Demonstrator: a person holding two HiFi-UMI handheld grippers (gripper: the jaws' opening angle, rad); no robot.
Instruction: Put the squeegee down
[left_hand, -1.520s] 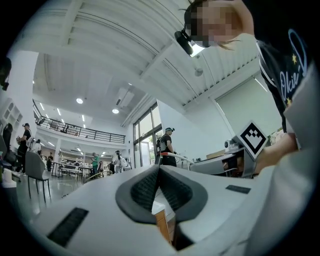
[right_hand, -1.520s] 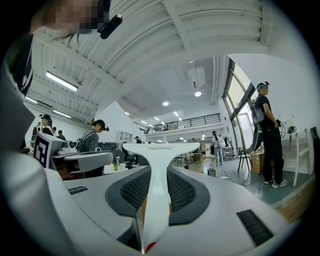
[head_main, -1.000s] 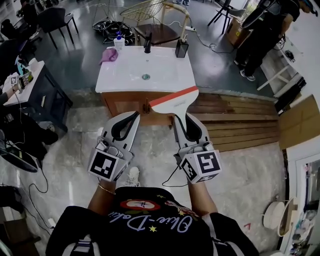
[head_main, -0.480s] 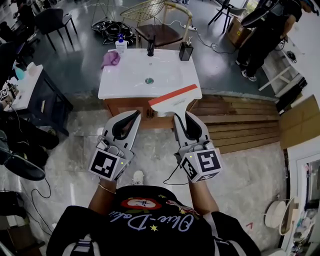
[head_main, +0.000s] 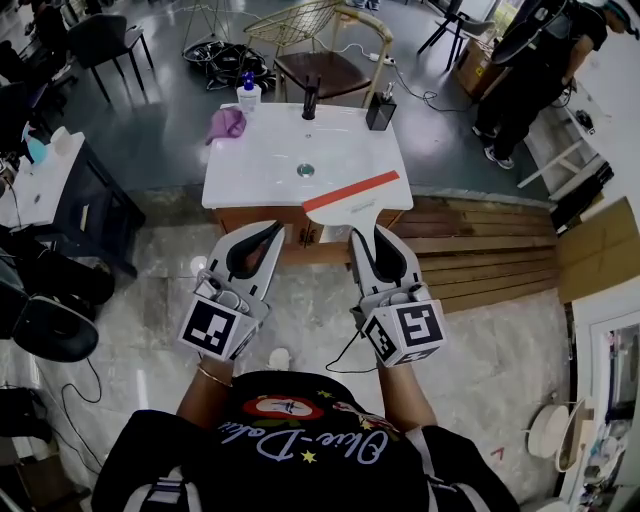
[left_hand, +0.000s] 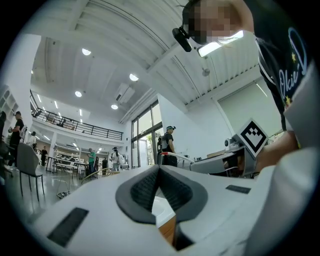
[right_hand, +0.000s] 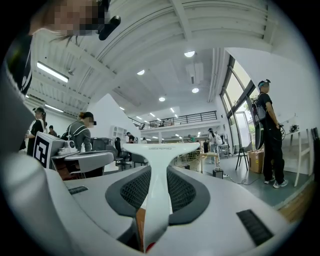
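Observation:
The squeegee (head_main: 352, 197) has a white body and an orange-red blade. Its handle is clamped between the pads of my right gripper (head_main: 364, 232), and its blade hangs level over the front edge of the white sink counter (head_main: 255, 160). In the right gripper view the white squeegee (right_hand: 161, 150) rises straight out from between the jaws of the right gripper (right_hand: 158, 176). My left gripper (head_main: 273, 230) is level beside it on the left, just short of the counter, with its tips together and nothing in them. In the left gripper view the left gripper (left_hand: 159, 169) shows its pads meeting at the tips.
On the counter are a drain (head_main: 306, 170), black faucet (head_main: 309, 100), soap bottle (head_main: 247, 93), purple cloth (head_main: 227, 123) and black holder (head_main: 380, 110). Wooden planks (head_main: 480, 250) lie to the right, a dark table (head_main: 60, 200) to the left. A chair (head_main: 320, 60) and a person (head_main: 530, 70) are behind.
Both grippers have moved forward toward the sink, the squeegee going with the right one; its blade now overlaps the counter's front edge. The jaws have not changed.

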